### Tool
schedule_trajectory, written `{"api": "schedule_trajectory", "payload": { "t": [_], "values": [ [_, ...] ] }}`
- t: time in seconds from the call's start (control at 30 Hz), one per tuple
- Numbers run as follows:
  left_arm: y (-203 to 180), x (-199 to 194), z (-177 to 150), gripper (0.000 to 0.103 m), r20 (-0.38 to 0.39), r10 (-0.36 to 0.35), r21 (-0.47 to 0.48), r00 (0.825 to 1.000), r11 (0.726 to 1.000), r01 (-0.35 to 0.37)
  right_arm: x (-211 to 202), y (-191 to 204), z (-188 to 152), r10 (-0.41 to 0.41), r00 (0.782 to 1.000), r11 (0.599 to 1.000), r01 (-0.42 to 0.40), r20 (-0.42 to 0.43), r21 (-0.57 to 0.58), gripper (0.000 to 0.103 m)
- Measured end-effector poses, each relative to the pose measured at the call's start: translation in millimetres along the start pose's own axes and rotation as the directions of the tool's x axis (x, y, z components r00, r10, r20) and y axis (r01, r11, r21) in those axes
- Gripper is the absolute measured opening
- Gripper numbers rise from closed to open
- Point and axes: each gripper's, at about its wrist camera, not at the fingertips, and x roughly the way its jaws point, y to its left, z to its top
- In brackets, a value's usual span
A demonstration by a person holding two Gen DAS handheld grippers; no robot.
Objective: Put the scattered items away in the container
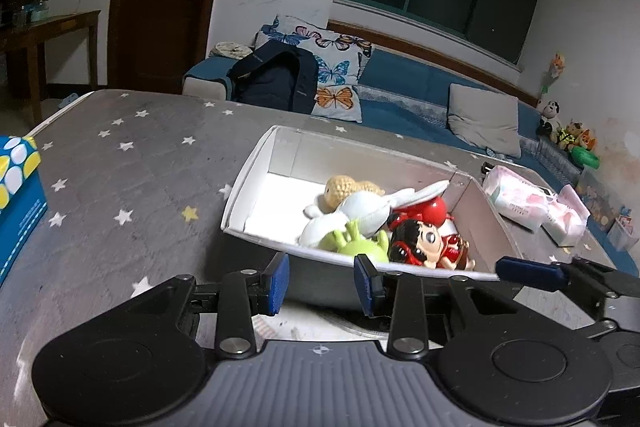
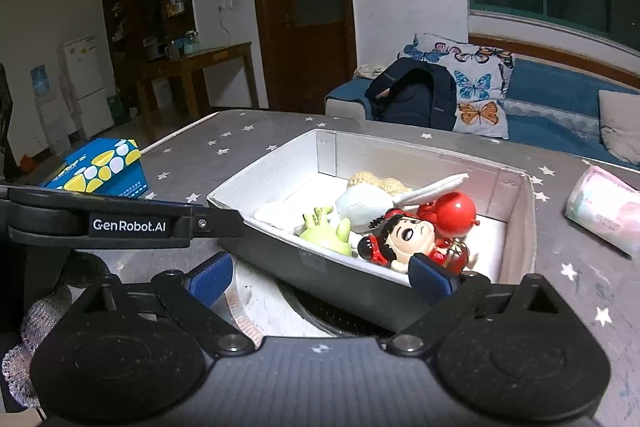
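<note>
Box [image 2: 280,259] of toys just beyond right tool [image 2: 320,275]

Two handheld grippers, left gripper [image 1: 322,281] and right gripper [image 2: 322,273]: black linkage arms, silver pivot screws, blue finger pads, grey ribbed bodies, white "GenRobot.AI" lettering.

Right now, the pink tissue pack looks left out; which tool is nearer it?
Right. The right tool is at the box's near wall, on the pink tissue pack's side; the left tool sits beyond it, farther off.
</note>
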Motion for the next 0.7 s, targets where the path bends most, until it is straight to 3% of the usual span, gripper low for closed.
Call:
{"api": "schedule_trajectory", "payload": {
  "t": [0.07,0.7],
  "values": [
    [0,-2,-3,0.038,-0.002,0.014,0.002,1.0,1.0,-0.014,-4,0,-3,-0.006,1.0,1.0,0.006,0.007,0.005,0.103],
    [-9,-18,-26,0.038,-0.009,0.068,0.054,0.998,0.996,-0.067,-27,-5,-34,-0.114,0.992,0.99,0.108,0.056,0.095,0.103]
  ]
}}
